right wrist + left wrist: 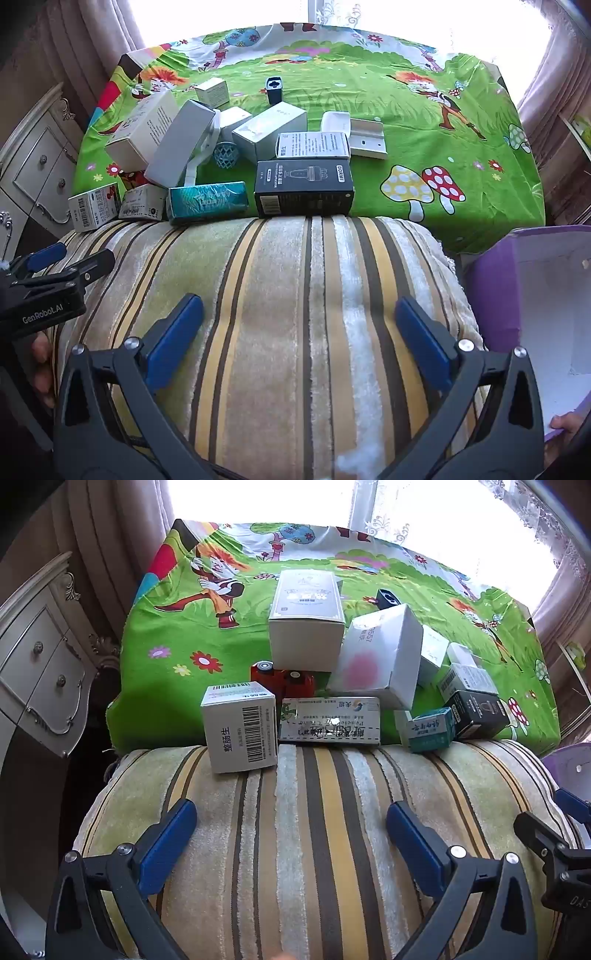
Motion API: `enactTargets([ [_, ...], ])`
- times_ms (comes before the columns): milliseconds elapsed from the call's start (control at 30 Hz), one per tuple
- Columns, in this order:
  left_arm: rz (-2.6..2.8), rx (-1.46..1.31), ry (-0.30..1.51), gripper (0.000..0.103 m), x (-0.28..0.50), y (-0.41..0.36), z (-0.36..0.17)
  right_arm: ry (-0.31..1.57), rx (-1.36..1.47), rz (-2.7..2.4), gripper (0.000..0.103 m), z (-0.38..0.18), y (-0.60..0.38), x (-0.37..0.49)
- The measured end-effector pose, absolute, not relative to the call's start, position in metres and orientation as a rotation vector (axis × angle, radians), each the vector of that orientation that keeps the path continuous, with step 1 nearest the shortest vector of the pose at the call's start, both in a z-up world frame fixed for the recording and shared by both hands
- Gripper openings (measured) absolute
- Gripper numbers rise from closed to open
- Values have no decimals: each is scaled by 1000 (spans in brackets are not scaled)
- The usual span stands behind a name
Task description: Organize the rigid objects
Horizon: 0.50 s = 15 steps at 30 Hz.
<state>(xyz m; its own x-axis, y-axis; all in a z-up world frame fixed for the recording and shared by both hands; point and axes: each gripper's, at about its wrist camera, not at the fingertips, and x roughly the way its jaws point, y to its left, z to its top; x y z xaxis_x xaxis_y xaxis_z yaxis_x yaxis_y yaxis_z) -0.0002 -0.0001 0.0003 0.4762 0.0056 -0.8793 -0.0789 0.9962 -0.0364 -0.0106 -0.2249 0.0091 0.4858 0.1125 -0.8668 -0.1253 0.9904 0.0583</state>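
Both grippers hover low over a striped plush cushion, pointing forward toward the surface draped in a green cartoon cloth. The left gripper has its blue-padded jaws spread wide with nothing between them; the right gripper is likewise wide open and empty, level beside it. Ahead, along the cushion's far edge, boxes sit in a loose row: a white barcode box resting partly on the cushion, a flat silver box just beside it, a teal box, and a black box. Behind these, larger white boxes lean against one another. A purple carton stands open to the right of the right gripper.
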Motion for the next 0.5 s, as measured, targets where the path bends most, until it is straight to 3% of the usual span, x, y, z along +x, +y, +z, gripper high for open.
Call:
enactTargets([
  [500,53,-89,1101,103,1,1,-4,1055,-17,139,103,11,-224,-9],
])
